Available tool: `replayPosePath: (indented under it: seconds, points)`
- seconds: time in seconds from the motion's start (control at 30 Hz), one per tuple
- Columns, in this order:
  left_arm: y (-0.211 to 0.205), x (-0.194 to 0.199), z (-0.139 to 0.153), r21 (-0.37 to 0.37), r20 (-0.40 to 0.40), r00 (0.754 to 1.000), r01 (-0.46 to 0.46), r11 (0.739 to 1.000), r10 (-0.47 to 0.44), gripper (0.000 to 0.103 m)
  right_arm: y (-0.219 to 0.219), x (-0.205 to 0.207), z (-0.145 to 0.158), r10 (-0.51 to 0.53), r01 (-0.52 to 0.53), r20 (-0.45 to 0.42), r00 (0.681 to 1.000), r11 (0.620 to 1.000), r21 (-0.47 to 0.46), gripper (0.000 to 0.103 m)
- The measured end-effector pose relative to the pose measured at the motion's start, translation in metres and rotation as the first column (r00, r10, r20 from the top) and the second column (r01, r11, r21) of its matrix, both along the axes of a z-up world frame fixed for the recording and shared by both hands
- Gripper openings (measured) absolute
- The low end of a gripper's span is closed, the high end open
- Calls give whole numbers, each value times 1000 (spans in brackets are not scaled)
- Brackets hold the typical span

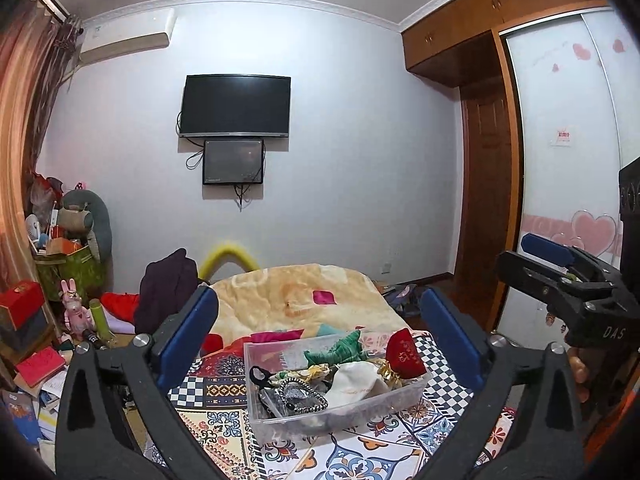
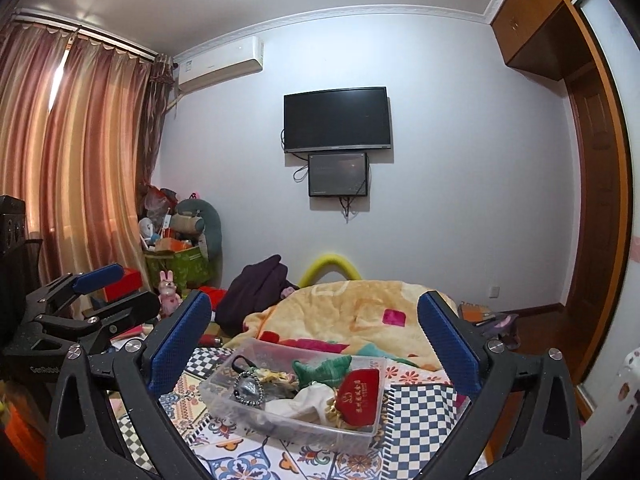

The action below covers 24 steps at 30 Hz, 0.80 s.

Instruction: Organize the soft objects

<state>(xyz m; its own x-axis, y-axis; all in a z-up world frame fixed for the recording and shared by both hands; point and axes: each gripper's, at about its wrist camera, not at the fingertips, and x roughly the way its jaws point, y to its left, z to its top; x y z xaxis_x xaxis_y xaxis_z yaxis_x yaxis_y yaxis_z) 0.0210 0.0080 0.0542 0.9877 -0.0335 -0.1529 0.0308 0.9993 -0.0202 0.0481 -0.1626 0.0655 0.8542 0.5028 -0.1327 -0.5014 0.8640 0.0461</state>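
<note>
Currently both sets of jaws stand wide apart and grasp nothing: the left gripper (image 1: 320, 332) and the right gripper (image 2: 314, 334) each hang above the bed, framing the clear plastic bin (image 1: 280, 420) that lies ahead of and below the fingertips, between them in both views. Inside the bin, the task's soft things lie crowded together: a green fabric piece (image 1: 340, 350) toward the far side, a red embroidered pouch (image 2: 358, 398) nearest the right jaw pair, a white cloth pouch (image 1: 358, 384) in the middle, and a beaded dark pouch (image 2: 248, 388) toward the left jaw pair, with gold trim tangled among them. Beyond the bin lie more coloured cloth pieces (image 1: 276, 336) and a yellow blanket (image 2: 344, 312); beneath it is a patterned bedcover (image 1: 216, 420). Judged risks: because the pieces overlap and touch, a closing pinch could catch two at once, or drag a cord or the gold trim along with the chosen piece. The bin looks light and rests on yielding bedding, so a downward push or a sideways pull could tilt or slide it, spilling the contents. Limp fabric may slip from a shallow grip at its edge. The two grippers hang near each other, each visible at the edge of the other's view, so reaching into the bin together could make them collide.
</note>
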Motion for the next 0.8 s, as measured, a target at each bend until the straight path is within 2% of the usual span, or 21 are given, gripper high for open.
replayPosePath:
  seconds: [0.8]
  points:
    - [1, -4, -3, 3, 2, 1000, -2, 1000, 2, 103, -2, -5, 0, 11, -11, -1, 1000, 1000, 12, 103]
